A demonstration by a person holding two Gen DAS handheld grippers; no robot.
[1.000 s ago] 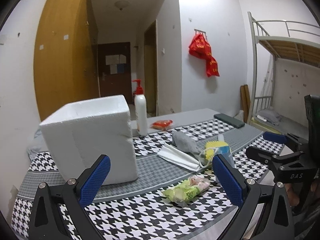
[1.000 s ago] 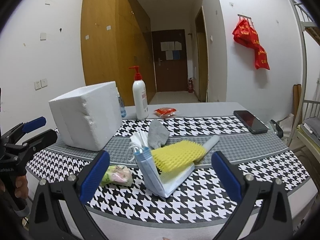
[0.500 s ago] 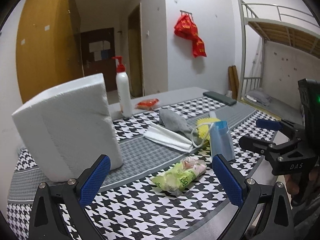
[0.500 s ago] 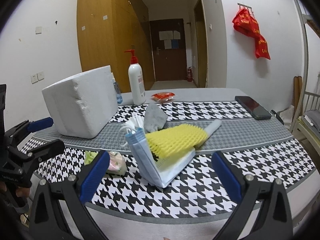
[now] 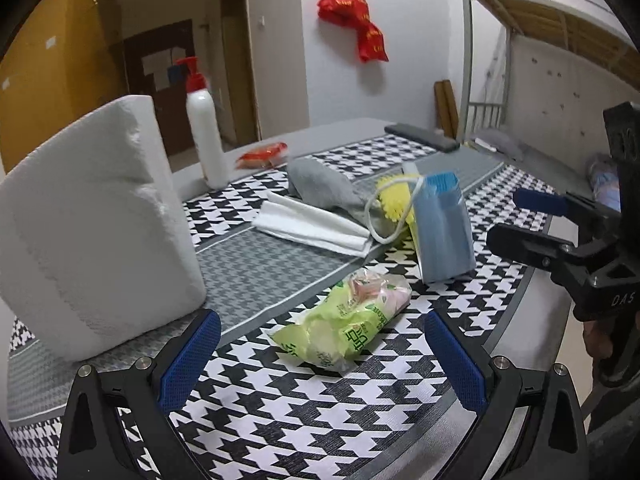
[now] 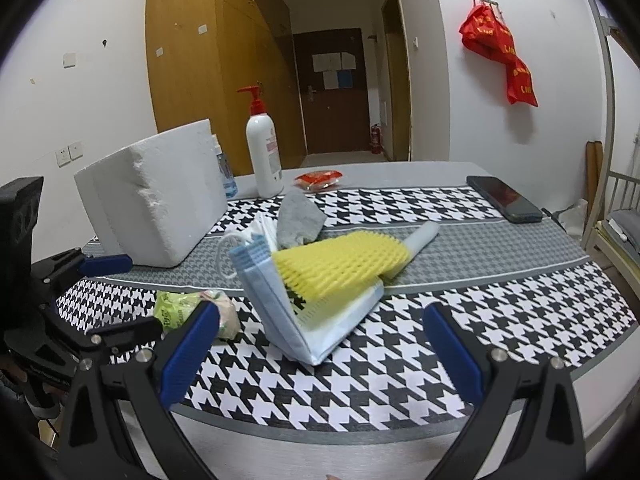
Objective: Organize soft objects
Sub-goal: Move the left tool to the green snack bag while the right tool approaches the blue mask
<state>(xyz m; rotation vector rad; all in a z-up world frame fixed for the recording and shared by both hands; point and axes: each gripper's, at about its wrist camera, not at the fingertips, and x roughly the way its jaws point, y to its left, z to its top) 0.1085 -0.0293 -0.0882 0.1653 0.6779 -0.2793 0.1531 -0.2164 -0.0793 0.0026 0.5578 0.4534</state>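
Houndstooth tablecloth (image 5: 280, 408); green packet (image 5: 348, 322) printed Chinese characters, unreadable.

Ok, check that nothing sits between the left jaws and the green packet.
Nothing visible does. The left gripper is open, and the green packet lies on the cloth just ahead, framed between its jaws. The masks stand farther back.

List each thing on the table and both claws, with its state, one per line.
left claw: open, empty
right claw: open, empty
green packet: lying flat, crumpled
blue masks: stack folded open, propped against brush
yellow brush: lying on masks
grey cloth: bunched
white tissues: folded flat
foam block: standing
pump bottle: upright
phone: screen dark
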